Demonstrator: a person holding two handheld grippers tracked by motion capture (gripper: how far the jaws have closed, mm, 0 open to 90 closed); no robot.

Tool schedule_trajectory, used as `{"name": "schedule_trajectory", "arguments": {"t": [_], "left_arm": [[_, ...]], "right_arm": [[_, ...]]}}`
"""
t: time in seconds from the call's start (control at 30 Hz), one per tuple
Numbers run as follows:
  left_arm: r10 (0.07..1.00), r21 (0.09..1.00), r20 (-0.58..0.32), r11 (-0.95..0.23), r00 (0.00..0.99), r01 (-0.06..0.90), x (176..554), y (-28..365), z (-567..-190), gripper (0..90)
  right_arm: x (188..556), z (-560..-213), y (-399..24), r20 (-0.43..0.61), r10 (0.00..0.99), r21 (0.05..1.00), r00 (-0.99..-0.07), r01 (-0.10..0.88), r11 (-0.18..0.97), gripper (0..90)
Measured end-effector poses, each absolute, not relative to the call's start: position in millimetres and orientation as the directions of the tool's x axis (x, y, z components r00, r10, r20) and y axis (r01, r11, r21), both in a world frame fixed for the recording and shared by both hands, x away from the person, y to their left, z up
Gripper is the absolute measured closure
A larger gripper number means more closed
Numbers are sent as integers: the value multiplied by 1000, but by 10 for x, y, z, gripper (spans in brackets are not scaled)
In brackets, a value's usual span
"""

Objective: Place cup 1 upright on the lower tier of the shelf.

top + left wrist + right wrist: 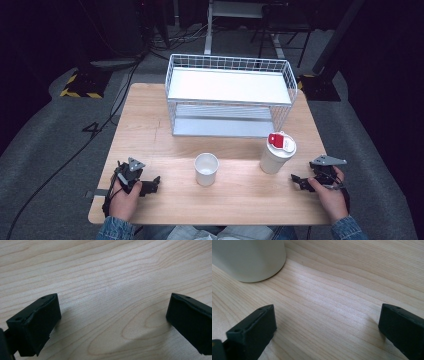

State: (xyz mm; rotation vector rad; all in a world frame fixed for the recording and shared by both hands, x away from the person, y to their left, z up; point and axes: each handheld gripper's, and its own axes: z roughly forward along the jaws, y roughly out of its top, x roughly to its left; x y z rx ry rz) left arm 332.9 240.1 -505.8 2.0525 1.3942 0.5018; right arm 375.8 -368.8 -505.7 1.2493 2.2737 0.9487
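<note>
A small open white cup stands near the middle of the wooden table. To its right is a taller white tumbler with a red-and-white lid; its base fills the upper left of the right gripper view. My left gripper rests on the table at the front left, held by a hand, jaws wide apart over bare wood. My right gripper lies at the front right, just right of the tumbler, open with nothing between its fingers.
A white wire rack with two shelves stands at the back of the table. Cables and stand feet lie on the grey floor beyond. Bare wood stretches between the cup and the table's front edge.
</note>
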Motion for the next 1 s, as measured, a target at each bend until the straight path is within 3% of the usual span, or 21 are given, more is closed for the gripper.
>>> {"name": "schedule_trajectory", "arguments": {"t": [0.23, 0.33, 0.37, 0.43, 0.77, 1.0], "left_arm": [[929, 667, -28, -257, 369, 699, 3317, 2404, -5057, 19], [935, 682, -21, -246, 354, 688, 3300, 2423, -5040, 79], [935, 692, -30, -236, 355, 682, 3284, 2438, -5021, 183], [933, 696, -37, -233, 358, 680, 3274, 2447, -5008, 147], [915, 768, -79, -198, 396, 609, 3138, 2422, -4784, 152], [875, 789, -87, -231, 476, 569, 3014, 2302, -4634, 153]], "right_arm": [[3748, -5057, -3683, -4, 842, 713, -539, 589, 380, 14], [3748, -5057, -3683, -4, 842, 713, -540, 588, 381, 13], [3747, -5057, -3682, -4, 842, 713, -540, 588, 381, 13], [3747, -5057, -3682, -3, 841, 713, -541, 588, 381, 13], [3744, -5057, -3682, -3, 840, 713, -543, 588, 382, 12], [3744, -5057, -3682, -2, 840, 713, -543, 588, 382, 12]]}}
